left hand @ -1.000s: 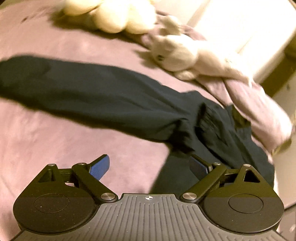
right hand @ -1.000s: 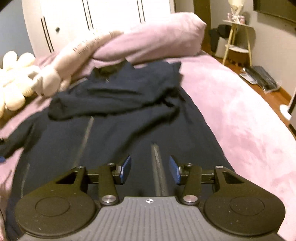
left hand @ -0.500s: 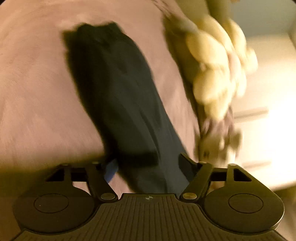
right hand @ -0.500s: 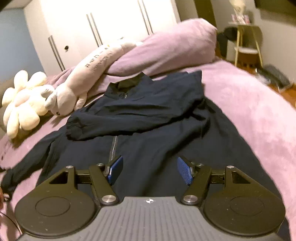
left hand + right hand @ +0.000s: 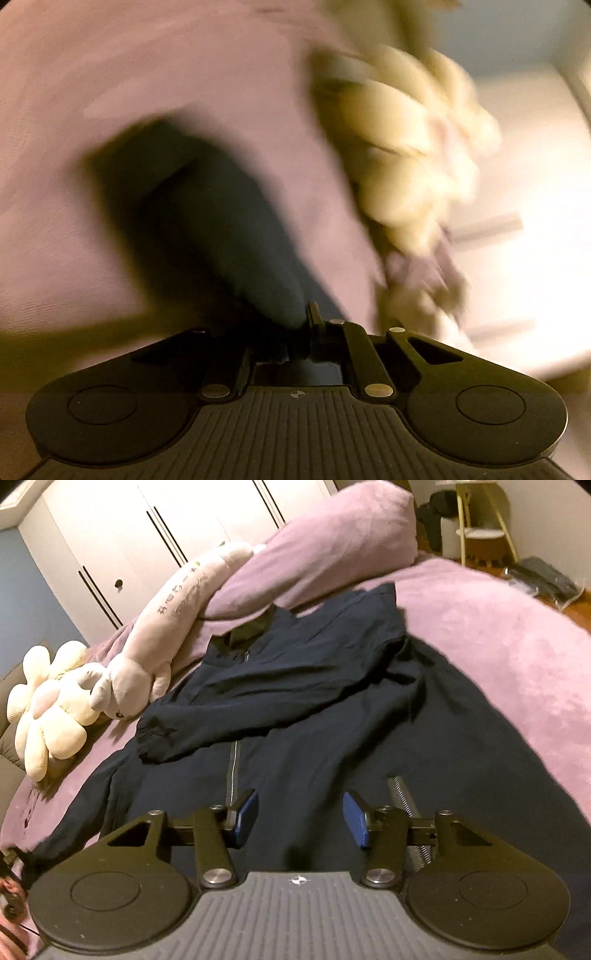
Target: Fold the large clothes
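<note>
Left wrist view: the picture is heavily smeared. The left gripper [image 5: 297, 334] has its fingers drawn together on the near end of a dark sleeve [image 5: 207, 229], which runs away from the fingers across the mauve bed cover [image 5: 110, 74]. Dark cloth sits right between the two fingers, so the gripper is clamped on the sleeve. To the right lies a cream flower-shaped plush [image 5: 406, 155], blurred, near the sleeve but apart from it. Beyond the plush is a pale surface whose nature cannot be told.

Right wrist view: the right gripper [image 5: 300, 821] hovers over the lower part of a navy jacket [image 5: 332, 738], its blue-padded fingers [image 5: 245, 818] spread apart with nothing between them. The jacket lies front up on the bed cover [image 5: 498, 635], zip [image 5: 232, 771] running up the middle, collar towards a mauve pillow [image 5: 332, 554]. One sleeve [image 5: 236, 709] is folded across the chest, its cuff pointing left. The other sleeve stretches off to the lower left edge. A long pale plush [image 5: 166, 627] leans along the pillow, touching the cream flower plush [image 5: 48, 709] at the bed's left side. White wardrobe doors [image 5: 147, 535] stand behind, and a small stand [image 5: 480, 528] is at the upper right.
</note>
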